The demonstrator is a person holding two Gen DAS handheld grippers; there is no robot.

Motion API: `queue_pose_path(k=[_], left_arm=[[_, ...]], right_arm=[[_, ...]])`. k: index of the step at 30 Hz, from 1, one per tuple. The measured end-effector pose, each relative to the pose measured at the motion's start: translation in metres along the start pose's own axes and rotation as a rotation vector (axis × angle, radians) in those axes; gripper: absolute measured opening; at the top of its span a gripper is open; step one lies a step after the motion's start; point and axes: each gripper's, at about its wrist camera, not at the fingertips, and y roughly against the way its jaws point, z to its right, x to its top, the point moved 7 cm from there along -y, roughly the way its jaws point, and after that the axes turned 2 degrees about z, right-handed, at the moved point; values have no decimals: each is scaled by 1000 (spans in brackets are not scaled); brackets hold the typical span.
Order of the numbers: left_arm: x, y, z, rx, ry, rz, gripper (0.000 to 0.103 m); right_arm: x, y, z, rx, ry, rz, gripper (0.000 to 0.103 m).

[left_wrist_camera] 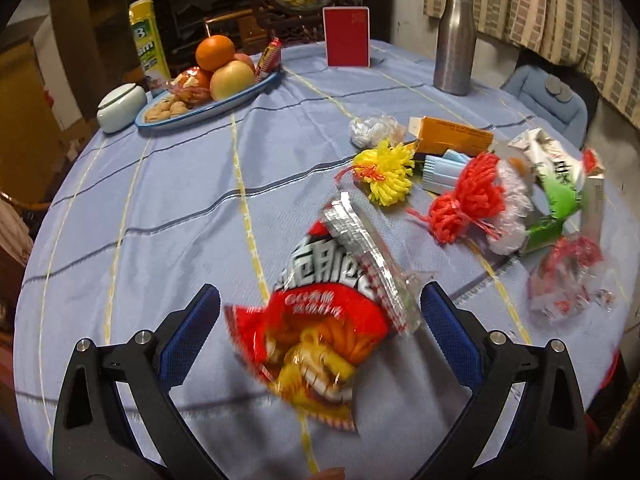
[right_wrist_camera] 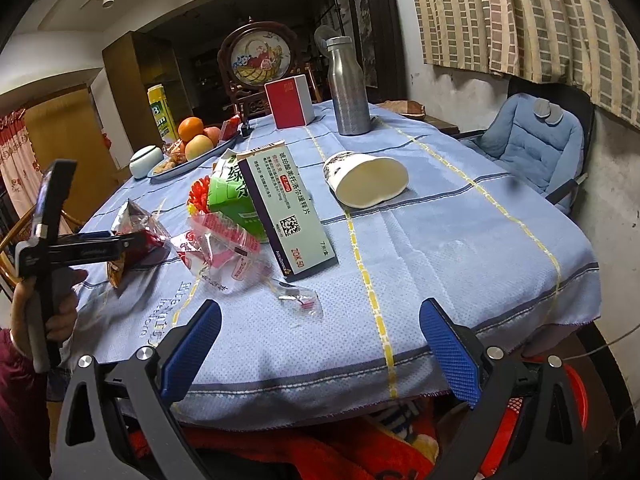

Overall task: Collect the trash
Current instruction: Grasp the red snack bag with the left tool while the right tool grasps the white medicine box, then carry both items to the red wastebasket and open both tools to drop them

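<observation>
A red and yellow snack bag (left_wrist_camera: pixel 320 328) lies on the blue tablecloth, between the wide-open fingers of my left gripper (left_wrist_camera: pixel 320 320). It looks blurred. The left gripper also shows in the right wrist view (right_wrist_camera: pixel 132 242), over the same bag (right_wrist_camera: pixel 136 236). My right gripper (right_wrist_camera: pixel 320 336) is open and empty at the table's near edge. In front of it lie a small clear wrapper (right_wrist_camera: pixel 300 300), a clear red-printed wrapper (right_wrist_camera: pixel 220 244), a medicine box (right_wrist_camera: pixel 286 208), a green tea carton (right_wrist_camera: pixel 232 196) and a tipped paper cup (right_wrist_camera: pixel 366 178).
More litter sits right of the left gripper: yellow pompom (left_wrist_camera: pixel 390 176), red pompom (left_wrist_camera: pixel 464 200), face masks (left_wrist_camera: pixel 440 170), orange box (left_wrist_camera: pixel 456 134), crumpled plastic (left_wrist_camera: pixel 374 130). A fruit plate (left_wrist_camera: pixel 208 110), steel bottle (left_wrist_camera: pixel 454 40), red box (left_wrist_camera: pixel 347 36) and white jar (left_wrist_camera: pixel 120 108) stand at the back.
</observation>
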Motion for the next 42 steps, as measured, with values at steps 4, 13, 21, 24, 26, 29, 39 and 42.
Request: queue_pose_path(k=[4, 13, 21, 24, 26, 29, 39, 42], left_arm=[[-5, -21, 7, 5, -44, -77, 97], [-13, -33, -1, -72, 14, -154, 97], [-14, -32, 3, -81, 6, -156, 96], [-7, -23, -6, -140, 82, -105, 96], [1, -13, -17, -166, 148, -35, 96], [3, -8, -27, -181, 194, -4, 93], [12, -16, -41, -255, 341, -25, 95], [21, -22, -32, -266, 315, -33, 96]], right_arm=[[9, -8, -5, 12, 19, 2, 97], [41, -51, -14, 47, 35, -20, 97], [62, -84, -19, 95, 5, -28, 93], [62, -91, -24, 118, 21, -42, 60], [61, -88, -24, 121, 19, -22, 50], [63, -71, -22, 112, 22, 36, 50], [55, -58, -3, 122, -49, 27, 51], [55, -59, 1, 136, -73, 22, 51]])
